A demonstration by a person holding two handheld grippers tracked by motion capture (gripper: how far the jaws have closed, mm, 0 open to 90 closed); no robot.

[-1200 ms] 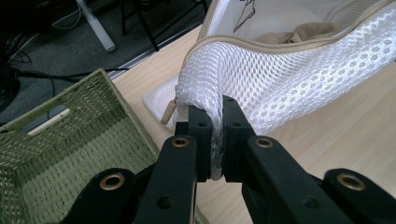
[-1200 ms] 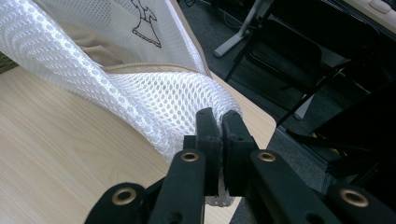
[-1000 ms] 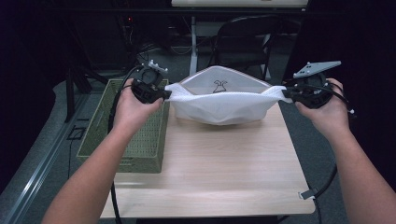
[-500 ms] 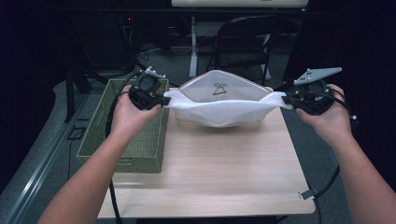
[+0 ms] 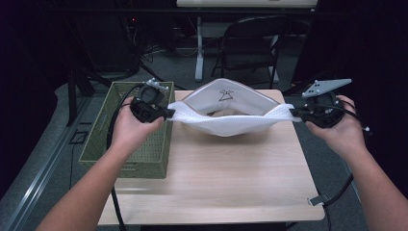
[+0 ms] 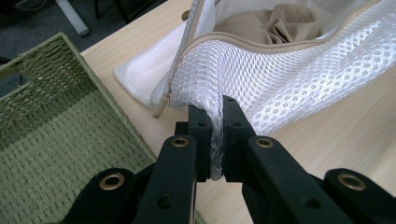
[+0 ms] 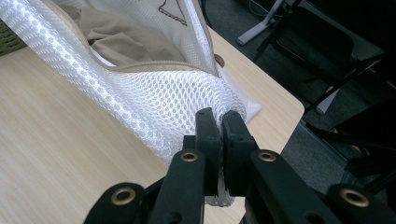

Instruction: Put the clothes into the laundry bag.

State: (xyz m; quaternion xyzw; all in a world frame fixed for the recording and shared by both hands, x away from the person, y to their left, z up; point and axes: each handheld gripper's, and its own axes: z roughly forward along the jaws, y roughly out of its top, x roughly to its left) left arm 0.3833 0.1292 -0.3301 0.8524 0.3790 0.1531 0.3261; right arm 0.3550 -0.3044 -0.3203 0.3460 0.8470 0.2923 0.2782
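Above the bench's [image 5: 231,178] far edge, each hand-held gripper, left [image 5: 161,113] and right [image 5: 296,113], pinches one end of the mesh bag [image 5: 226,122], stretching it. Judged next: lowering it evenly, keeping the tan cloth [image 6: 275,25] inside.

No legible text; perhaps a dress sign [image 5: 225,95].

This looks like a lab or test room, not a home. A small wooden table [image 5: 216,178] stands on grey carpet [image 5: 43,139] in a dark room. Behind it are a folding chair [image 5: 250,43], cables on the floor [image 5: 149,50] and a desk leg [image 5: 198,48].
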